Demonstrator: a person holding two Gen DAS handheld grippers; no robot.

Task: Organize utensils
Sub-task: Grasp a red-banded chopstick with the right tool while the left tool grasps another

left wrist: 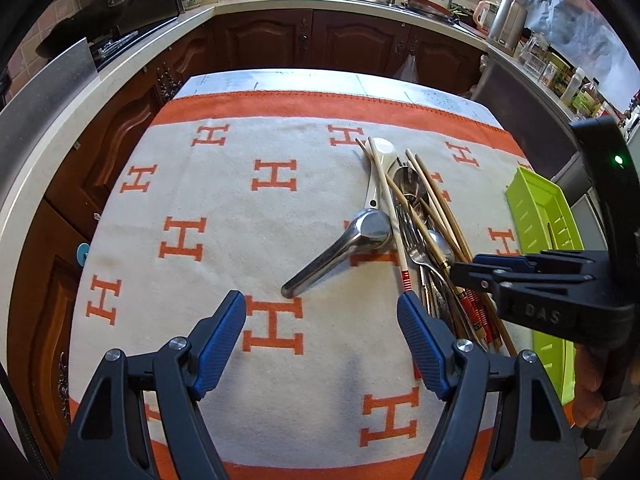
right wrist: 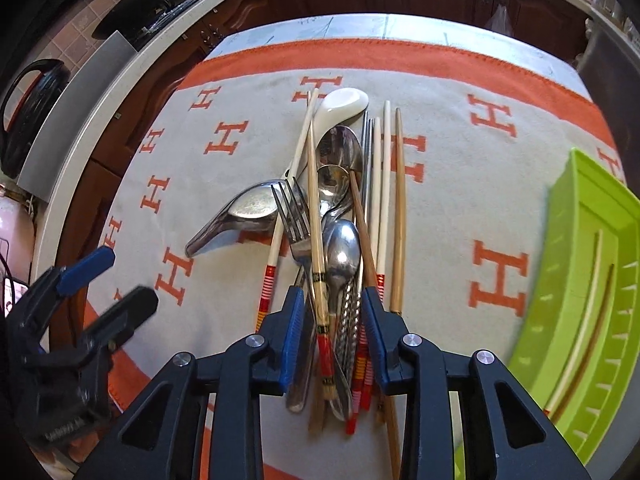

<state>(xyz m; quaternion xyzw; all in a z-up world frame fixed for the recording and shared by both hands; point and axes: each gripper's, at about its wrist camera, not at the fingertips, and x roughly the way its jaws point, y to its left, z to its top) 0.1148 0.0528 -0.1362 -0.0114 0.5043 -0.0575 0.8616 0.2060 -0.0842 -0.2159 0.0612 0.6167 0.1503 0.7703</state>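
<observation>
A pile of utensils [right wrist: 340, 216] lies on the orange-and-white cloth: a white ceramic spoon [right wrist: 340, 106], metal spoons, a fork [right wrist: 294, 216], several chopsticks and a steel ladle-shaped spoon [left wrist: 344, 250]. My right gripper [right wrist: 331, 312] is open, its jaws on either side of the handle ends of the pile, and it enters the left wrist view from the right [left wrist: 464, 270]. My left gripper [left wrist: 320, 312] is open and empty above the cloth, just short of the steel spoon's handle tip. A green slotted tray [right wrist: 592, 280] lies to the right.
The cloth [left wrist: 224, 208] covers a small table with dark wooden kitchen cabinets and a pale countertop [left wrist: 280, 0] around it. The green tray also shows in the left wrist view [left wrist: 536, 216]. The left gripper shows at the lower left of the right wrist view [right wrist: 100, 280].
</observation>
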